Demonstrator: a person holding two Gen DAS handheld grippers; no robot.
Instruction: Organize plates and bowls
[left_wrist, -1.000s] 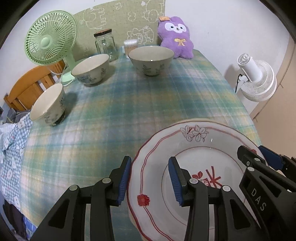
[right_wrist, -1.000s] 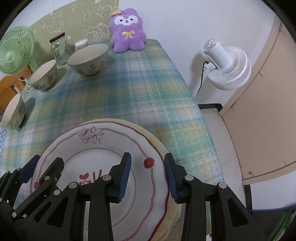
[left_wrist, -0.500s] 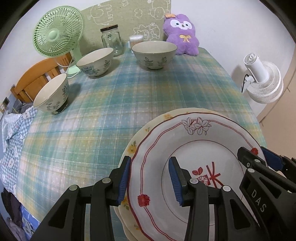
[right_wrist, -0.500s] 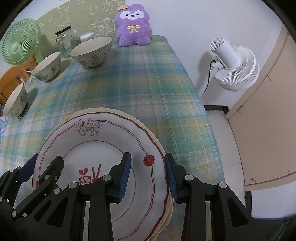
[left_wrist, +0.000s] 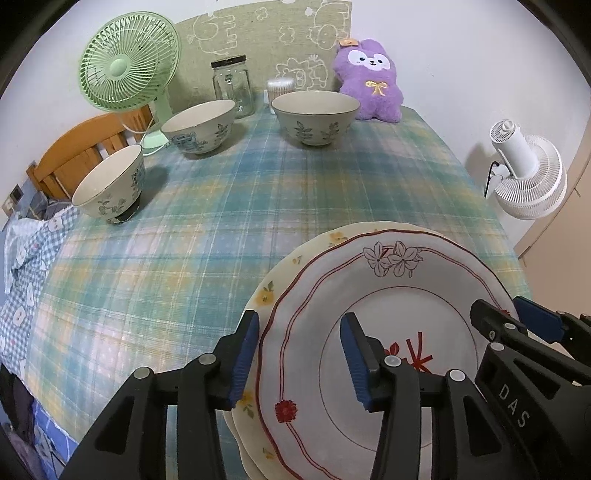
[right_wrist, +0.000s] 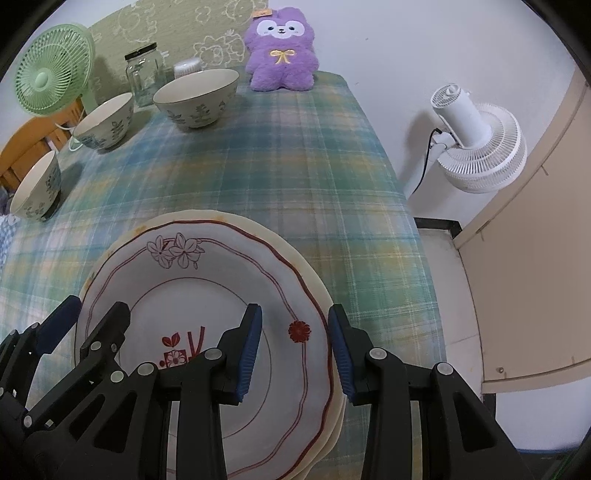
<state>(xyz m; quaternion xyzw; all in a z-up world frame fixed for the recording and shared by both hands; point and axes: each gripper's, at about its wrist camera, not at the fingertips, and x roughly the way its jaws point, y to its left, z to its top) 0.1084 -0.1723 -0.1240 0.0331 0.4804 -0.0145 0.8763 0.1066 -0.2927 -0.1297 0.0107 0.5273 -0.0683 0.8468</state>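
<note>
My left claw (left_wrist: 297, 360) is spread wide, its fingers straddling the left rim of the red-lined plate (left_wrist: 391, 295) — one blue pad outside the rim, the other over the plate's well. I cannot tell whether either pad touches the china. My right claw (right_wrist: 295, 354) is likewise spread, straddling the right rim of the same plate (right_wrist: 207, 280) beside its red flower mark.

The red-lined plate sits on top of a cream plate (left_wrist: 295, 269) with yellow flowers; the cream rim shows past it on the left and far sides, and in the right wrist view as well (right_wrist: 295, 254). This stack lies at the near right corner of the worktop (left_wrist: 221, 221), which is covered in a green-blue plaid cloth.

Three bowls stand apart from the stack:
- large bowl (left_wrist: 316, 118) near the far edge, about mid-width, upright
- middle bowl (left_wrist: 199, 125) toward the far left corner, upright
- small bowl (left_wrist: 110, 184) at the left edge, tilted — its mouth faces partly toward the worktop's centre

Along the far edge: a glass jar (left_wrist: 232, 86) with a black lid, a small white container (left_wrist: 280, 86) behind the large bowl, a purple plush toy (left_wrist: 369, 85). A green fan (left_wrist: 125, 62) stands at the far left corner. A white fan (left_wrist: 524, 173) stands off the worktop, beyond its right edge.
</note>
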